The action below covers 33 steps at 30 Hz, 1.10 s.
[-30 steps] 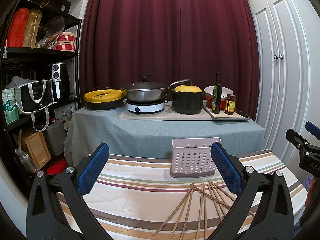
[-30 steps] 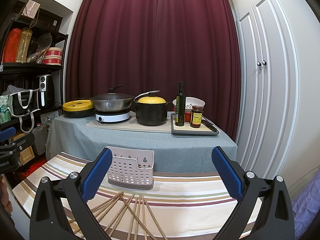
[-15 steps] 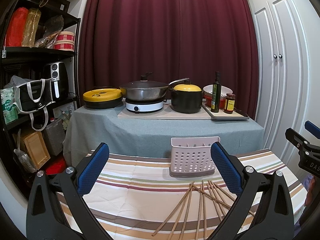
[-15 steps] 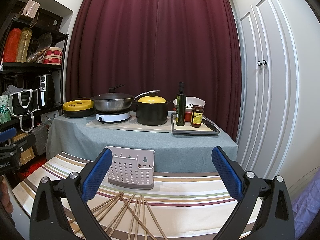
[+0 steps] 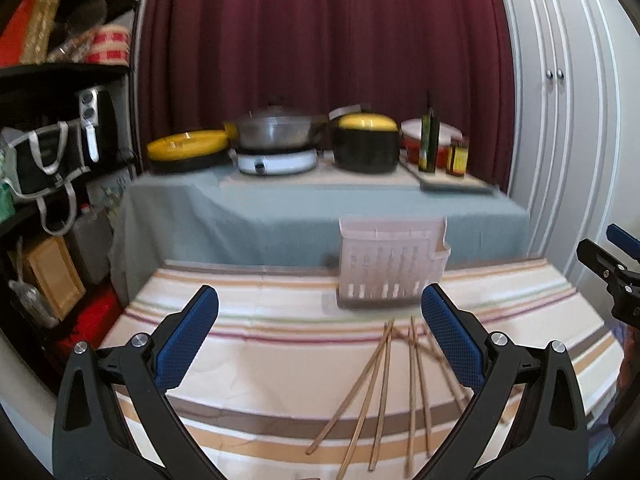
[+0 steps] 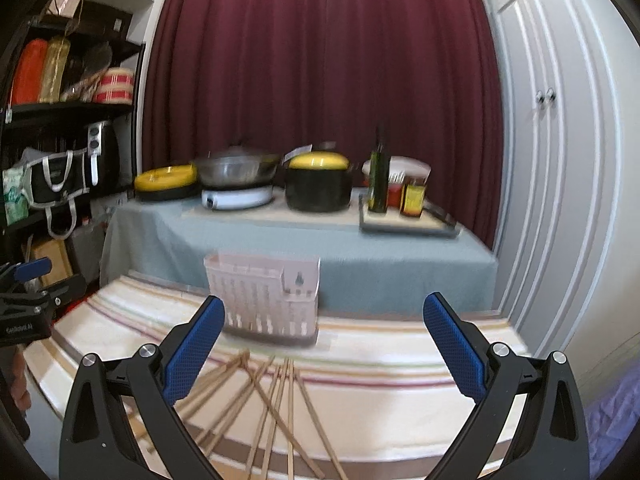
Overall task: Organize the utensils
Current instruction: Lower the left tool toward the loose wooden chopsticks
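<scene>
Chopsticks (image 5: 384, 396) lie fanned and partly crossed on the striped tablecloth (image 5: 256, 364), at about 6 o'clock from the pale perforated utensil holder (image 5: 390, 268), which stands upright near the cloth's far edge. Largest behind is the grey-covered table (image 5: 248, 216), bearing a lidded wok (image 5: 274, 132), a black pot with a yellow lid (image 5: 366, 144) and an oil bottle (image 5: 427, 140). Left gripper (image 5: 320, 336) and right gripper (image 6: 322, 340) are both spread wide and grasp nothing, hanging above the chopsticks without touching them.
</scene>
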Each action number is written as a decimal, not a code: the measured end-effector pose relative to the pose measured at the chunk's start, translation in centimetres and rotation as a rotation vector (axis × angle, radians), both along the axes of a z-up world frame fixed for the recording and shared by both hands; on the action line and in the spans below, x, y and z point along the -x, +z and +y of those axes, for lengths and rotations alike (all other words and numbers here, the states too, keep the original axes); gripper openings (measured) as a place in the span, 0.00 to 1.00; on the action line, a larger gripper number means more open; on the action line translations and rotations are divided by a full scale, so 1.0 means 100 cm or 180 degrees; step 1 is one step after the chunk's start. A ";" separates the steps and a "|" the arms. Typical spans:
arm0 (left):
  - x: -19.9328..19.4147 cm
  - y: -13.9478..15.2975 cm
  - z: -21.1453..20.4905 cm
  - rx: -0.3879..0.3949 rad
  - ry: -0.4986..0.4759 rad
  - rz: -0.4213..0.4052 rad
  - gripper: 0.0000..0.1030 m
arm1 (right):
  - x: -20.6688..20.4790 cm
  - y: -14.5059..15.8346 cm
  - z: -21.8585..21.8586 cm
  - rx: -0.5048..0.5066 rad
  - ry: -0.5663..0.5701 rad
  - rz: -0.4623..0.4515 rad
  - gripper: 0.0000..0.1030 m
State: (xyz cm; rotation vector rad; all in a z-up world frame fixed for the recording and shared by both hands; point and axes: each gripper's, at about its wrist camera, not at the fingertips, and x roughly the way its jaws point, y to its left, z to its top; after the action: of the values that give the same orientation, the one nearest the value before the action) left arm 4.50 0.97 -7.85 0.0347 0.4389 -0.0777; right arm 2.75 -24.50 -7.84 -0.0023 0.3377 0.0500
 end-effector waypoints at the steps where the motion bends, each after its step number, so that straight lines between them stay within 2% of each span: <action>1: -0.003 -0.009 0.002 -0.0016 -0.0002 0.0063 0.96 | -0.004 -0.010 -0.001 -0.0017 0.0041 0.0082 0.94; 10: -0.020 -0.096 0.022 -0.0168 -0.0154 0.0589 0.96 | -0.018 -0.080 -0.014 -0.0151 0.0084 0.0715 0.94; 15: -0.021 -0.129 0.026 -0.0270 -0.0212 0.0732 0.95 | -0.019 -0.108 -0.018 -0.0169 0.0121 0.0922 0.94; 17: -0.020 -0.141 0.025 -0.0337 -0.0235 0.0761 0.91 | -0.021 -0.116 -0.018 -0.0175 0.0141 0.0973 0.94; 20: -0.021 -0.154 0.023 -0.0426 -0.0263 0.0831 0.73 | -0.022 -0.125 -0.018 -0.0150 0.0164 0.1031 0.94; 25: -0.023 -0.168 0.025 -0.0320 -0.0427 0.0963 0.57 | -0.025 -0.131 -0.018 -0.0161 0.0180 0.1077 0.94; 28: -0.023 -0.168 0.022 -0.0332 -0.0464 0.0926 0.54 | -0.027 -0.135 -0.018 -0.0182 0.0193 0.1106 0.94; 32: -0.024 -0.168 0.019 -0.0300 -0.0591 0.0916 0.32 | -0.029 -0.137 -0.017 -0.0168 0.0208 0.1116 0.94; 33: -0.024 -0.169 0.019 -0.0218 -0.0690 0.0933 0.21 | -0.029 -0.137 -0.016 -0.0168 0.0203 0.1114 0.94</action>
State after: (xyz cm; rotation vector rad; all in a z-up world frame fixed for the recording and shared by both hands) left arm 6.86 2.82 -24.72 0.1395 0.7301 -0.2836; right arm 5.67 -26.14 -21.53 0.0486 0.6862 0.1230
